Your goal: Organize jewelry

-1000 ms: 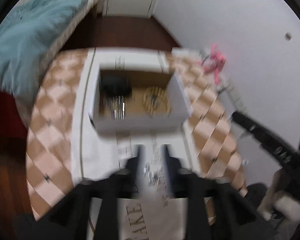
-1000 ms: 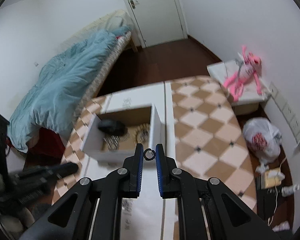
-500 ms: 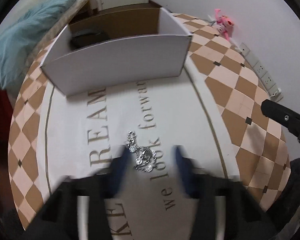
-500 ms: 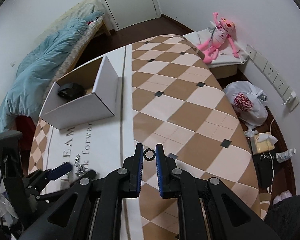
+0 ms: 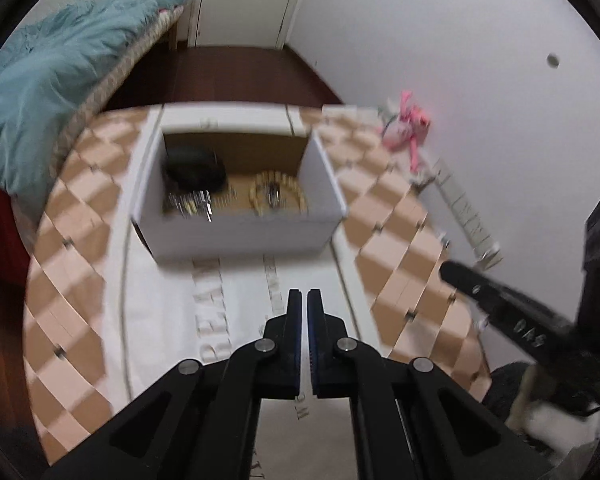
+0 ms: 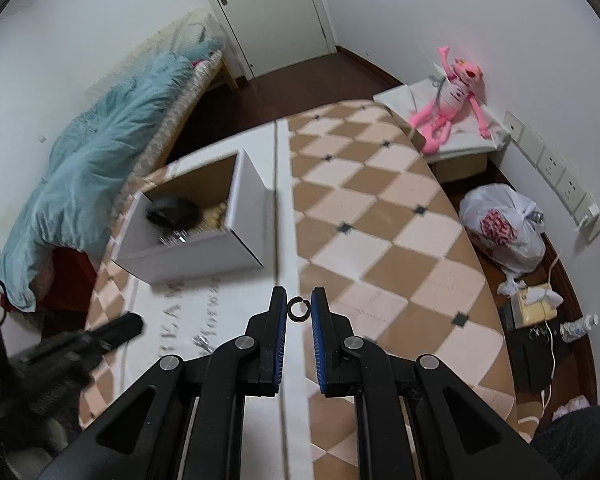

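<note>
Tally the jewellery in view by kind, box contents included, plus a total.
Rings: 1, small dark metal ring held in the right hand-held gripper.
Bracelets: 1, gold beaded bracelet in the white cardboard box.
Silver pieces: 2, blurred silver cluster in the box, silver trinket on the white cloth.
Black item in the box: 1, kind unclear.
Total: 5

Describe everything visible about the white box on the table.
The box is open-topped white cardboard with a bare brown inside. It sits upright on the white lettered cloth, near the table's far end. Inside lie a black object at the left, silvery pieces in front of it, and a beaded ring-shaped piece at the right. Neither hand-held gripper touches it; blur hides finer detail.
</note>
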Demonstrator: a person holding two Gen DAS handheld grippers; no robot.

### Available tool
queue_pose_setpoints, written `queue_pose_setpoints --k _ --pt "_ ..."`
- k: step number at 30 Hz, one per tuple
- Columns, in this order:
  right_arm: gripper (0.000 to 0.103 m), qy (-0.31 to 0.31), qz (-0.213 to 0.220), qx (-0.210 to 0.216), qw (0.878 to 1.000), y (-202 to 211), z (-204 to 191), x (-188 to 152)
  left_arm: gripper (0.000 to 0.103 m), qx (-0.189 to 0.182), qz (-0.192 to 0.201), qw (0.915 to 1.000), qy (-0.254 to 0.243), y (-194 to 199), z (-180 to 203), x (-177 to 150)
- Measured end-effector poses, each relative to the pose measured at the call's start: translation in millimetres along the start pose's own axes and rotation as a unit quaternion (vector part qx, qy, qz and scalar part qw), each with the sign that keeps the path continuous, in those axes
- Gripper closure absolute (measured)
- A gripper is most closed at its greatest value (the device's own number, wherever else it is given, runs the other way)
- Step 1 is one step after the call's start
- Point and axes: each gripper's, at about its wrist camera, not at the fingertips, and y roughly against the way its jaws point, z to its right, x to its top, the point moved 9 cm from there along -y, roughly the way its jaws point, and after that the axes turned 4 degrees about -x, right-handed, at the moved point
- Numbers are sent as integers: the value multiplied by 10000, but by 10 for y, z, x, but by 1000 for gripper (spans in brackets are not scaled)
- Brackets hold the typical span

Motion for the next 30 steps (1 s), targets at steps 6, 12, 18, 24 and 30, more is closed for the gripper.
queue_pose_setpoints --k 6,12,18,24,30 --pt "90 16 141 197 9997 87 -154 241 103 -259 126 9995 94 151 -50 347" --pt "90 39 23 102 9999 12 -120 211 97 -241 -1052 9921 642 -336 -164 -78" --pt "90 -108 -302 -142 9994 -214 113 -83 22 265 -1975 9777 656 -879 -215 -579" --pt "90 -274 -467 -331 9980 -336 354 -313 23 921 -2020 9749 155 -1023 -137 -689" --pt "90 -413 -472 -397 9972 -352 477 -366 47 1321 -1853 9728 -443 -1100 15 -676"
